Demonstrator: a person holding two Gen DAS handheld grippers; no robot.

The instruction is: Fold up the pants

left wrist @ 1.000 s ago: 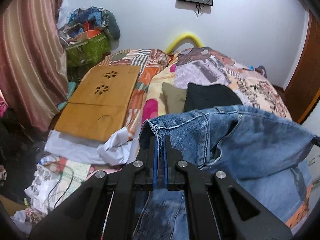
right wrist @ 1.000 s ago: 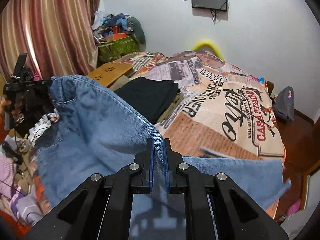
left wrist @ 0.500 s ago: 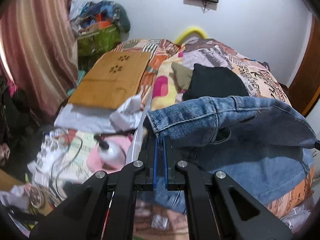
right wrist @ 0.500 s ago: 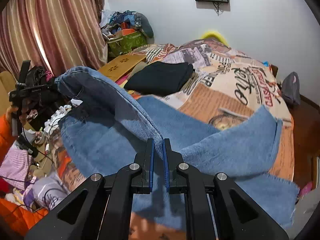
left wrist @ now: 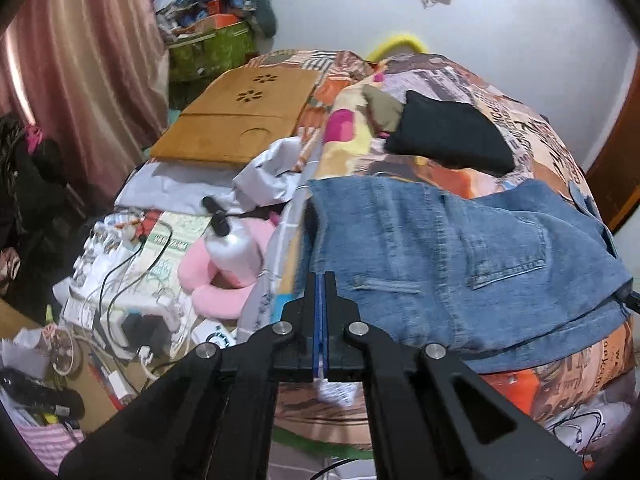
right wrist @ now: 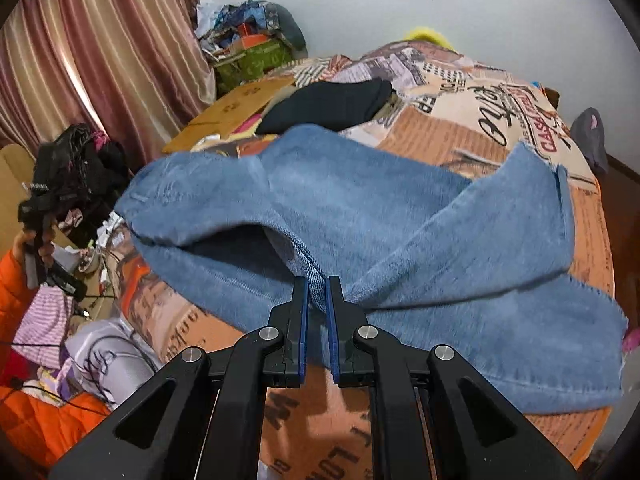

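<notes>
Pants (left wrist: pixel 460 264) now lowered onto bed (right wrist: pixel 460 136); both claws (left wrist: pixel 320 280) (right wrist: pixel 316 288) pinching denim.

Left gripper (left wrist: pixel 320 280) fingers closed, right gripper (right wrist: pixel 316 284) fingers pinching, both angled downward

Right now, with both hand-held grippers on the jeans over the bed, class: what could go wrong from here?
1. The jeans are folded unevenly, one leg splaying right; releasing now may set a crooked fold.
2. The left hand-held gripper sits at the bed edge; denim there could slide off toward the cables.
3. The right hand-held gripper pinches only a seam, which may slip.
</notes>
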